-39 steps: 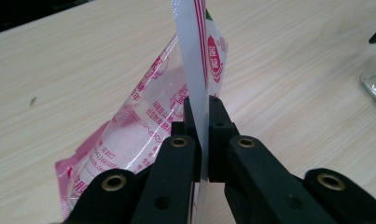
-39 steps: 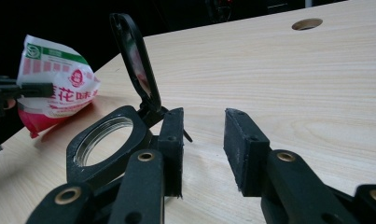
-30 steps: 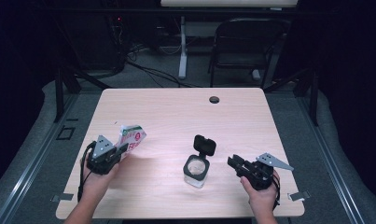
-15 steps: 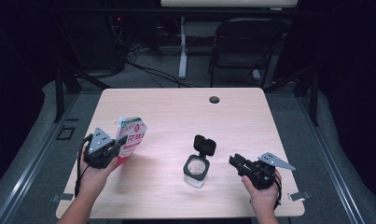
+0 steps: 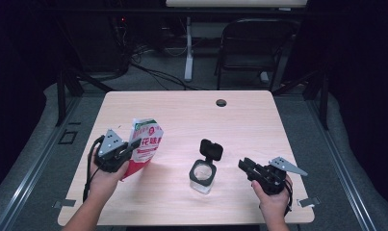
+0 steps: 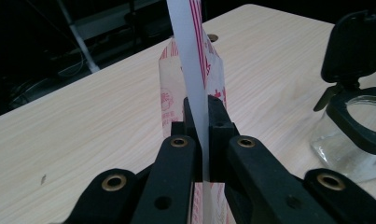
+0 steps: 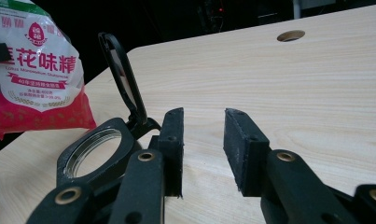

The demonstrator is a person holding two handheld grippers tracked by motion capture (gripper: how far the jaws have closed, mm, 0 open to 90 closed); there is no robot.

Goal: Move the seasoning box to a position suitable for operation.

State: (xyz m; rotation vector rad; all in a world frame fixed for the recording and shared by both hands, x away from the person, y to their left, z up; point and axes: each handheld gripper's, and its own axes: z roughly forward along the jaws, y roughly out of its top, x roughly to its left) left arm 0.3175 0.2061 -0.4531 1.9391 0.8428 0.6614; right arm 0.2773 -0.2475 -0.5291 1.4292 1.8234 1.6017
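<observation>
Ideally, the left gripper [image 5: 126,153], clamped on the seasoning bag's [image 5: 144,147] edge above the worktop's [image 5: 249,120] left side, tilts it gently over the open-lidded jar [image 5: 203,172] while the empty, half-open right gripper [image 5: 247,166] steadies that jar.

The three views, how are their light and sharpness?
High view: the table is evenly lit, the room around it dark, the picture soft. Left gripper view: the pouch edge between the fingers looks washed out white. Right gripper view: the near fingers are sharp, the jar rim slightly soft.
</observation>
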